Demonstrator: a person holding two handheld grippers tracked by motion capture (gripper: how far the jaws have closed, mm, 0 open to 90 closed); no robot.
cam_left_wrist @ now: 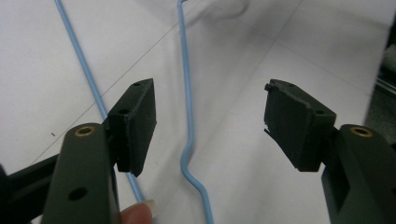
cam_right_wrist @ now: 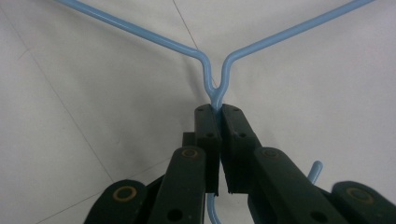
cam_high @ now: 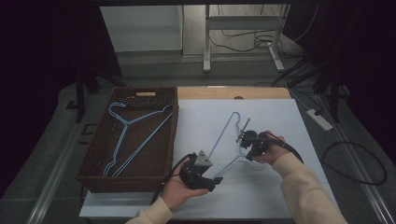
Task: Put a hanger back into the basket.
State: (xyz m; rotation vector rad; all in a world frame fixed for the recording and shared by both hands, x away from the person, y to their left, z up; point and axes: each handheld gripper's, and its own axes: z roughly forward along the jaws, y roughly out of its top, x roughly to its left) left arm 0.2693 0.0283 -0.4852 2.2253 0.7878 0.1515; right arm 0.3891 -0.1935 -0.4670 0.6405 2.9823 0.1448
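Hanger: My blue wire hanger [cam_high: 227, 140] is on the white table [cam_high: 280, 121], in front of me and to the right of the basket.
Hanger's long line: Its long bottom bar runs from near my left hand up and away to the far bend, slanting a little to the right in the high view.
Hanger's neck: The neck [cam_right_wrist: 215, 91], where the two sloping wires meet, points toward my right hand. The hook [cam_right_wrist: 315, 170] curls out behind my right jaws.
Right gripper: My right gripper [cam_high: 250, 140] is squeezed tight on the hanger's neck. In the right gripper view the two wires spread away from the jaw tips like a letter V.
Left gripper: My left gripper [cam_high: 208, 179] has its jaws wide apart and holds nothing.
Hanger and left gripper: In the left gripper view one blue wire [cam_left_wrist: 188, 116] runs through the gap between my jaws, touching neither one. Another blue wire [cam_left_wrist: 84, 65] goes under my left jaw.
Left hand: My fingertip [cam_left_wrist: 137, 214] peeks in at the bottom of the left gripper view.
Basket: A brown woven basket [cam_high: 100, 140] sits on the left side. Other blue hangers [cam_high: 128, 135] lie inside it.
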